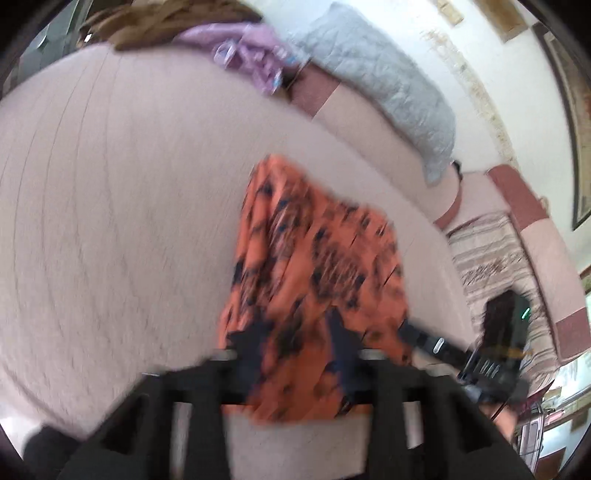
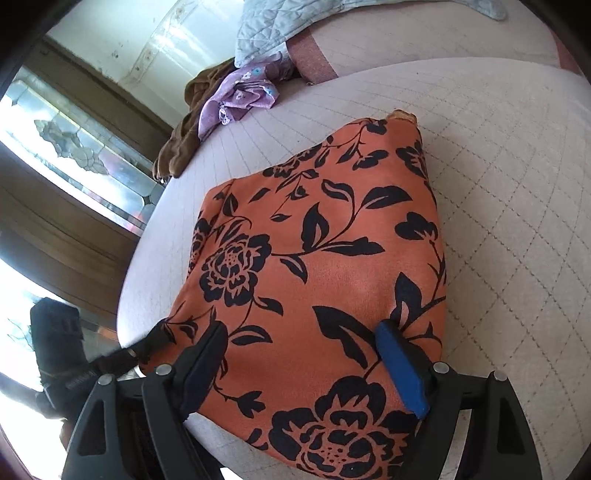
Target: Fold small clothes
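Orange floral garment, folded rectangular, on quilted cushion.

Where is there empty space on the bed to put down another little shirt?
The bed cover is bare to the right of the orange flowered cloth, and between that cloth and the purple clothes. The far corner is crowded: purple clothes, brown clothes and a grey quilted pillow.

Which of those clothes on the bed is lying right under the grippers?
The orange garment with black flowers. The purple floral piece and the brown one lie bunched at the far edge.
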Demonstrator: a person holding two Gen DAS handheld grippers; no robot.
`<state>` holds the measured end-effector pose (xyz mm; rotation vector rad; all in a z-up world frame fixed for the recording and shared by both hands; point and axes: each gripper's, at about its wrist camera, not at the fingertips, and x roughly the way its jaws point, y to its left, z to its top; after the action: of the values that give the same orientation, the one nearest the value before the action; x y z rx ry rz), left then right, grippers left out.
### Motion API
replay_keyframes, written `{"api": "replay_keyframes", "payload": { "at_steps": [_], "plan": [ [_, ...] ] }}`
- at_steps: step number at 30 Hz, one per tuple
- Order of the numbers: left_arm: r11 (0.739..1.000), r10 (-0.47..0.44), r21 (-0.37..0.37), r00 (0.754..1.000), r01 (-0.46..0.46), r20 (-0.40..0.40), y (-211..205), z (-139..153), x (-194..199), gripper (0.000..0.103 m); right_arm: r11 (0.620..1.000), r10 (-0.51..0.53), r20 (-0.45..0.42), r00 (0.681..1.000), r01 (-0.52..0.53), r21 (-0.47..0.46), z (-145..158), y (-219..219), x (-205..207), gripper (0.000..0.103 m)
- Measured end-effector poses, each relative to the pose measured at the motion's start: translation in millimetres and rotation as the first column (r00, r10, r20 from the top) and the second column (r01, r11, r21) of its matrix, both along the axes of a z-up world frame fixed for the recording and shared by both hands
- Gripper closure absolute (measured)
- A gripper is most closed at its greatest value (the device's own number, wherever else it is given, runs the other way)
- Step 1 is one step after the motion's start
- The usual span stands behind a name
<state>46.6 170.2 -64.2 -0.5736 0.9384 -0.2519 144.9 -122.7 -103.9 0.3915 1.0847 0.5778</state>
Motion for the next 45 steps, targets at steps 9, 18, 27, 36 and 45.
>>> {"api": "replay_keyframes", "payload": {
  "at_steps": [9, 18, 27, 36, 45],
  "plan": [
    [0.998, 0.015, -0.056, 0.983, -0.026, -0.184, 7, -60, 98, 0.087, 1.000, 0.029, 0.004, 1.000, -0.029, 0.001, 0, 8, 0, 0.011],
    [1.000, -0.006, -0.029, 0.998, 0.004, -0.065, 9, -20, 43, 0.035, 0.994, 0.031, -0.029, 0.999, -0.028, 0.106, 1, -7, 6, 0.011],
    [1.000, -0.021, 0.011, 0.993, 0.022, -0.116, 3, -52, 38, 0.057, 0.979, -0.142, -0.034, 0.989, 0.146, 0.141, 6, -57, 7, 0.011],
    [1.000, -0.022, -0.005, 0.995, 0.022, -0.099, 7, -46, 43, 0.023, 0.963, -0.163, -0.167, 0.972, 0.194, 0.186, -25, -72, 29, 0.011],
    [0.994, -0.083, 0.068, 0.992, 0.090, -0.097, -15, -55, 50, 0.066, 1.000, -0.006, -0.133, 0.991, 0.007, 0.005, -34, -9, 44, 0.049]
  ]
}}
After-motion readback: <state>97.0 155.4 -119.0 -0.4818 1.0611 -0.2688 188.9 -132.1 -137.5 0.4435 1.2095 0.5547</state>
